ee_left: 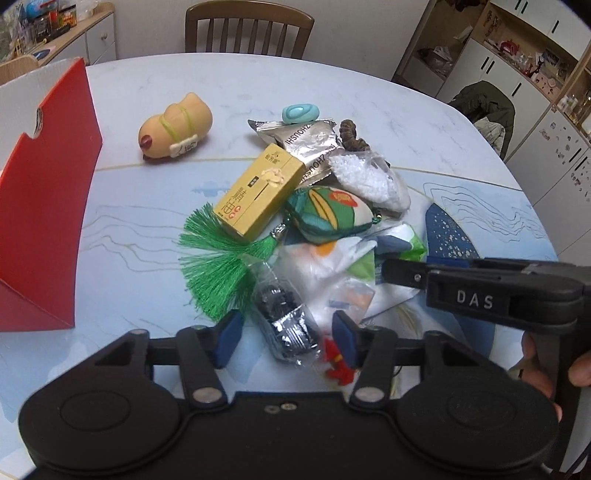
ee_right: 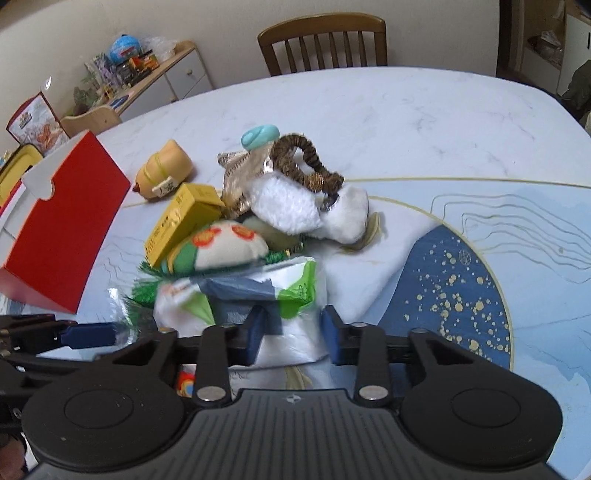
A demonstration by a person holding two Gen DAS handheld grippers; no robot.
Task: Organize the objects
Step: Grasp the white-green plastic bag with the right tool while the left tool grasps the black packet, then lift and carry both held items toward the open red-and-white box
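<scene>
A pile of small objects lies on the table: a yellow box, a green tassel, a green fabric pouch, a white fluffy item, a silver packet, a teal item and a brown scrunchie. My left gripper is open, its pads either side of a clear bag of black parts. My right gripper is open around a white and green tissue pack. A tan squeaky toy lies apart, near the red box.
The red box stands open at the table's left, also in the right wrist view. A small red toy lies by the left gripper's right finger. A wooden chair stands behind the table. A blue speckled patch marks the table at right.
</scene>
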